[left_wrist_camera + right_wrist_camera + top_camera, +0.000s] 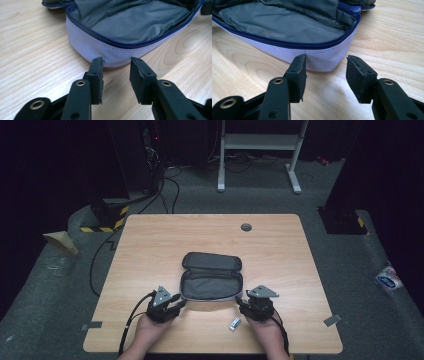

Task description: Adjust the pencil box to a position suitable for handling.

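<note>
An open pouch (212, 276) with grey lining, a navy zipper and a pale outer wall lies in the middle of the wooden table (150, 245). Its lid is folded back away from me. My left gripper (180, 304) rests at the pouch's near left corner, jaws apart with nothing between them. In the left gripper view the gripper (116, 62) points at the pouch's rounded wall (100, 48) and stops just short of it. My right gripper (240, 303) sits at the near right corner, also open. In the right gripper view the gripper (327, 58) faces the pouch's corner (324, 61).
A small white and silver object (235, 323) lies on the table just left of my right hand. A grey cable grommet (246, 227) sits near the far edge. Cables trail off the table's near left. A white stand (260, 150) is on the floor beyond.
</note>
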{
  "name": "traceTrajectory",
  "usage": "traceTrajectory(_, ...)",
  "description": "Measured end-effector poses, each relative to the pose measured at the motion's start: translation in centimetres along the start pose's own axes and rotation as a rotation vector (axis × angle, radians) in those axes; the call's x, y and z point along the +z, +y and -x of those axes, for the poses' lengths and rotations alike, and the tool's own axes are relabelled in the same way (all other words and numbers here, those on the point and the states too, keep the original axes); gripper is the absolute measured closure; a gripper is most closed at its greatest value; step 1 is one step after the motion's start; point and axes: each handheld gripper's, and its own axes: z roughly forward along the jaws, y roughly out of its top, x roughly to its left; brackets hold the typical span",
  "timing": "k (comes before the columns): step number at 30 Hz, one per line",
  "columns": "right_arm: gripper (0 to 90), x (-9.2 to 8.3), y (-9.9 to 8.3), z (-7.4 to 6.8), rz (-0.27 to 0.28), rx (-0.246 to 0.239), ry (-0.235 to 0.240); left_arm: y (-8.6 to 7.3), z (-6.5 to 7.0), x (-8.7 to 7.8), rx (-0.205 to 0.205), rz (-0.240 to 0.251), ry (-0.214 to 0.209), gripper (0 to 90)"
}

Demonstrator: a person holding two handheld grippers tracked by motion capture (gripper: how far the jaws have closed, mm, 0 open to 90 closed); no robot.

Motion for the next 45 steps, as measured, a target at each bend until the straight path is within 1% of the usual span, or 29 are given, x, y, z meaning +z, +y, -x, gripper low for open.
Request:
traceTrajectory(2,51.5,0.3,0.1,0.1,-0.003,0.003,-0.006,0.1,0.0,0.2,-0.014,0.008,0.000,63.7)
traceTrajectory(6,52.1,0.7,0.1,0.4,-0.007,0.020,-0.006,0.2,-0.2,0.3,-0.029,0.010,0.003,64.4)
traceTrajectory(7,52.2,0.7,0.2,0.5,-0.007,0.019,-0.006,0.2,-0.4,0.2,-0.022,0.011,0.013,64.5)
traceTrajectory(8,52.2,0.8,0.2,0.5,-0.005,0.018,-0.003,0.2,-0.4,0.3,-0.037,0.013,0.012,64.7)
traceTrajectory(9,52.2,0.8,0.2,0.5,-0.003,0.014,-0.001,0.3,-0.5,0.2,-0.032,0.011,0.014,64.9)
traceTrajectory(10,52.1,0.9,0.3,0.4,-0.003,0.016,0.001,0.2,-0.5,0.3,-0.039,0.014,0.013,65.1)
traceTrajectory(12,52.1,0.9,0.3,0.2,-0.001,0.014,0.005,0.3,-0.6,0.3,-0.038,0.016,0.015,65.4)
traceTrajectory(13,52.1,0.9,0.4,0.1,0.001,0.004,0.006,0.3,-0.5,0.3,-0.047,0.017,0.010,65.5)
traceTrajectory(16,51.9,1.0,0.4,-0.1,0.003,-0.006,0.007,0.3,-0.5,0.3,-0.040,0.016,0.007,65.8)
traceTrajectory(20,52.1,0.9,0.5,-0.2,0.005,-0.007,0.009,0.3,-0.5,0.4,-0.043,0.018,0.003,65.8)
traceTrajectory(23,52.2,0.9,0.5,-0.2,0.010,-0.017,0.009,0.3,-0.5,0.3,-0.044,0.020,0.003,65.9)
traceTrajectory(24,52.1,0.9,0.5,-0.2,0.010,-0.017,0.009,0.3,-0.5,0.3,-0.047,0.020,0.002,65.9)
traceTrajectory(26,51.9,0.8,0.5,-0.3,0.009,-0.012,0.008,0.3,-0.6,0.2,-0.035,0.018,0.006,65.9)
traceTrajectory(29,51.0,0.6,0.5,-0.2,0.014,-0.007,0.004,0.3,-0.6,0.0,-0.041,0.025,0.008,65.9)
traceTrajectory(30,50.9,0.6,0.4,-0.2,0.016,-0.002,0.002,0.3,-0.6,-0.1,-0.031,0.025,0.009,65.8)
traceTrajectory(34,50.4,0.4,0.4,0.0,0.020,0.001,0.000,0.2,-0.6,-0.4,-0.033,0.027,0.012,65.3)
traceTrajectory(37,50.5,0.3,0.3,0.0,0.021,0.005,-0.003,0.2,-0.9,-0.8,-0.024,0.028,0.020,64.8)
traceTrajectory(41,51.4,0.2,0.2,0.1,0.024,0.006,-0.006,0.1,-1.2,-1.0,-0.044,0.028,0.019,64.9)
traceTrajectory(43,52.3,0.3,0.3,0.2,0.023,0.003,-0.009,0.1,-1.2,-0.8,-0.046,0.029,0.015,65.5)
traceTrajectory(45,52.9,0.6,0.3,0.3,0.018,0.011,-0.021,0.1,-1.1,-0.6,-0.047,0.025,0.014,66.2)
